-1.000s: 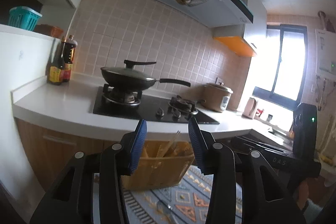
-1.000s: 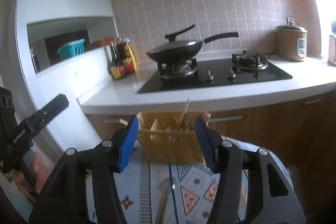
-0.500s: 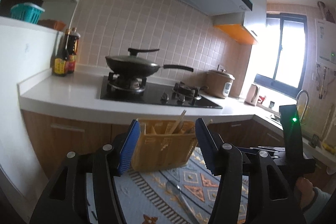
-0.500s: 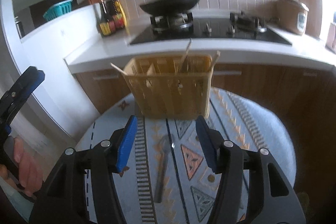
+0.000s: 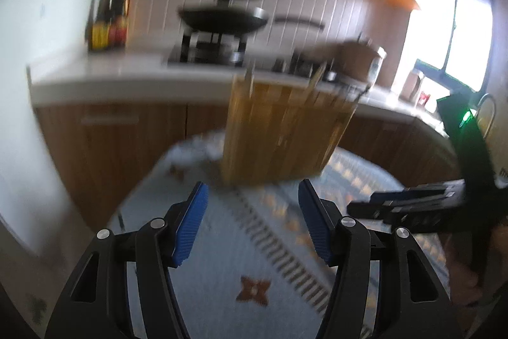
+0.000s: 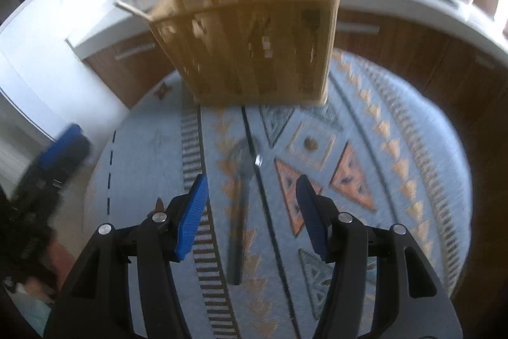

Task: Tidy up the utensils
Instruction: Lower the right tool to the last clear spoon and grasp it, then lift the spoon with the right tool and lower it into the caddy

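A yellow slatted utensil basket (image 6: 254,43) stands at the far side of a round patterned table (image 6: 397,167), with chopsticks and utensils sticking out of it. It also shows, blurred, in the left wrist view (image 5: 282,132). A metal spoon (image 6: 241,196) lies on the cloth in front of the basket, handle towards me. My right gripper (image 6: 252,212) is open and empty, hovering just above the spoon's handle. My left gripper (image 5: 252,224) is open and empty above the cloth, left of the right one (image 5: 412,208).
Behind the table runs a white kitchen counter (image 5: 104,69) with a stove and black wok (image 5: 222,18), sauce bottles (image 5: 109,27) and a rice cooker (image 5: 362,62). Wooden cabinet doors (image 5: 127,135) sit under it. A white wall unit (image 6: 35,53) is on the left.
Both grippers have tilted down and moved in over the table. The basket and spoon now fill more of the views. Both stay open.
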